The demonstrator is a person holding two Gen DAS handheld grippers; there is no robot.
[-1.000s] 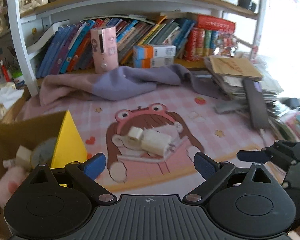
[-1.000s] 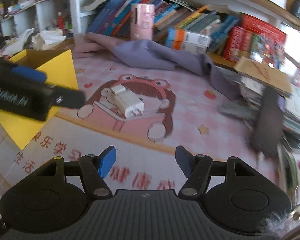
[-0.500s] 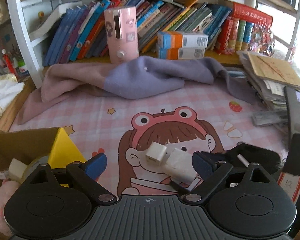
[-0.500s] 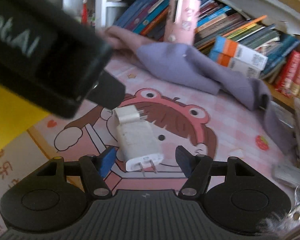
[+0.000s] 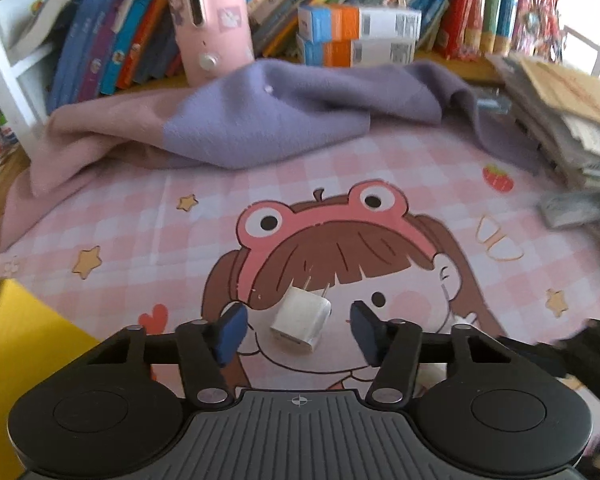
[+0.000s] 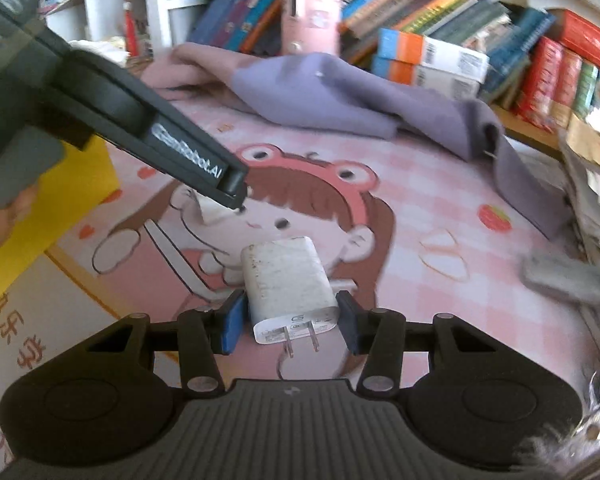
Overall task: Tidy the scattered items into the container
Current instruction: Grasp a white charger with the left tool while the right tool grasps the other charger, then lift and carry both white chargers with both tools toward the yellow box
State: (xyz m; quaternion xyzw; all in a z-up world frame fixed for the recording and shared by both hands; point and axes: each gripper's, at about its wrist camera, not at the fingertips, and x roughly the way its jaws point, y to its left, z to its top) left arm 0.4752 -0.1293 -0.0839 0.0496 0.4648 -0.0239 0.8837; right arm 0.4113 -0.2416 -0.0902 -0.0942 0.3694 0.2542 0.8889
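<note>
A small white plug adapter [image 5: 301,321] lies on the pink cartoon mat, between the fingers of my open left gripper [image 5: 298,332], which do not touch it. A larger white charger [image 6: 288,286] lies prongs toward the camera between the blue pads of my open right gripper [image 6: 290,320], pads close beside its sides. The left gripper's black body [image 6: 148,128] crosses the right wrist view above the small adapter [image 6: 208,212]. The yellow cardboard box [image 5: 16,344] stands at the left, also seen in the right wrist view [image 6: 60,204].
A pink and purple cloth [image 5: 236,120] lies bunched at the back of the mat. Behind it stand a pink device [image 5: 208,20], orange-blue boxes [image 5: 356,36] and rows of books. A pile of papers [image 5: 568,120] sits at the right.
Both grippers moved forward and down to the mat. The left now straddles the small adapter and the right straddles the large charger; the box slid out toward the left edge.
</note>
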